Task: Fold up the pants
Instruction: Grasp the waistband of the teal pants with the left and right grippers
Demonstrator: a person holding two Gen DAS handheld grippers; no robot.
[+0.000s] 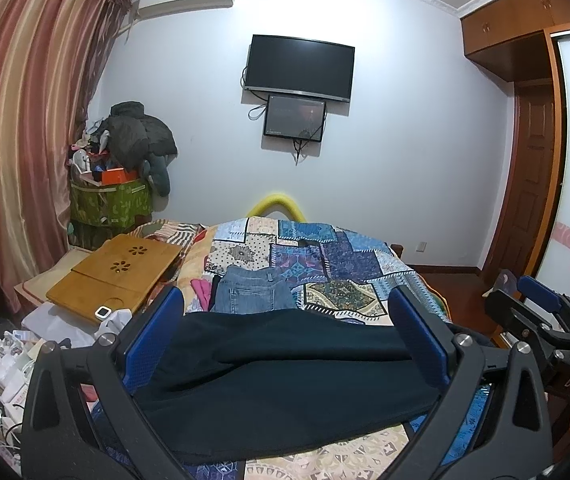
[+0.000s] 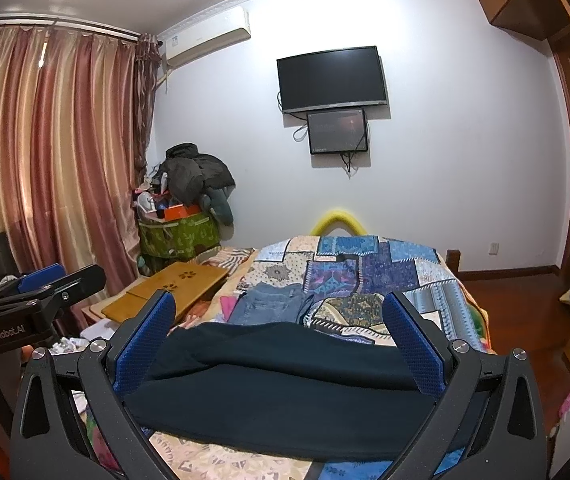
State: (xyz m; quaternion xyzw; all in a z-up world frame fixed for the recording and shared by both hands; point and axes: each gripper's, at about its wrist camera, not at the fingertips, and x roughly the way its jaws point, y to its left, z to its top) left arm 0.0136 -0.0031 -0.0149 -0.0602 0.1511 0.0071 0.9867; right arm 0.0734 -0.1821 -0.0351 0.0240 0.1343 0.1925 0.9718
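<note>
Dark pants [image 1: 285, 384] — folded jeans [image 1: 255, 294] beyond, bed tray [image 1: 121, 272] left.

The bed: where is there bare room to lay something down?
Free quilt lies right of the jeans, beyond the dark pants. The left side is crowded: wooden lap desk, pink cloth, clutter.

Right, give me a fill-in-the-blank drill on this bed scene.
1. The dark pants lie on the patchwork ____.
2. Both tongs, left and right, stand ____.
3. Beyond the dark pants lies a folded pair of blue ____.
4. The wooden lap desk sits ____ of the jeans.

Missing: quilt; open; jeans; left
</note>
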